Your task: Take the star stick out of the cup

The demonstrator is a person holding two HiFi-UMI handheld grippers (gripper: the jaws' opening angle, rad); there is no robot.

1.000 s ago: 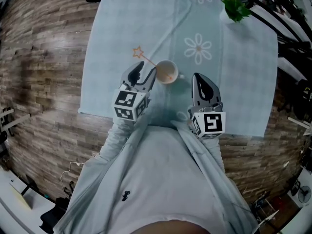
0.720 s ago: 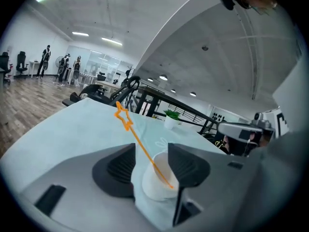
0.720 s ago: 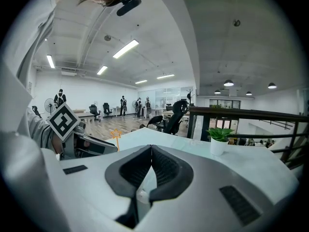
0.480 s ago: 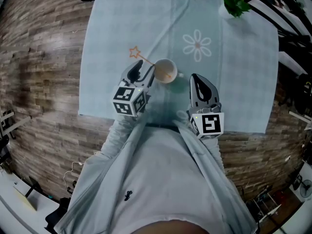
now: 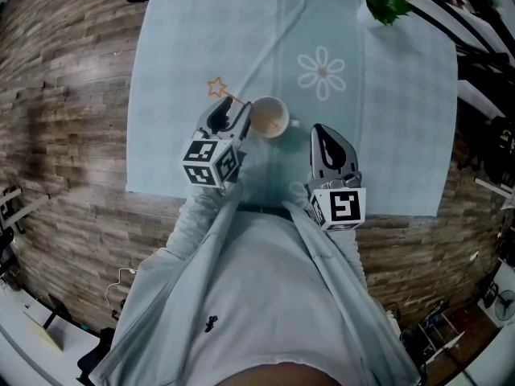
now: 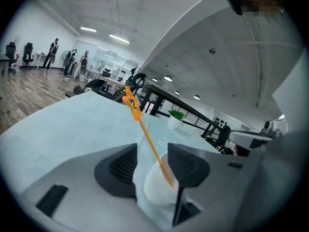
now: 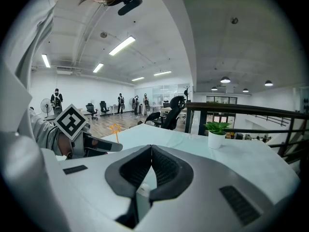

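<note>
The orange star stick (image 6: 150,143) leans out of the white cup (image 5: 269,117) near the middle of the cloth-covered surface (image 5: 386,135), star tipped toward the left edge, the cup between the left tool's (image 6: 152,150) parted jaws, while the right tool (image 7: 151,149), jaws together, hangs beside it toward the near edge.

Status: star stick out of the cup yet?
Done: nothing out; the star stick still leans in the cup. In hand: the left gripper is open, jaws either side of the stick, not pinching. The right gripper is shut and empty. Left: close on the stick, lift it clear.
</note>
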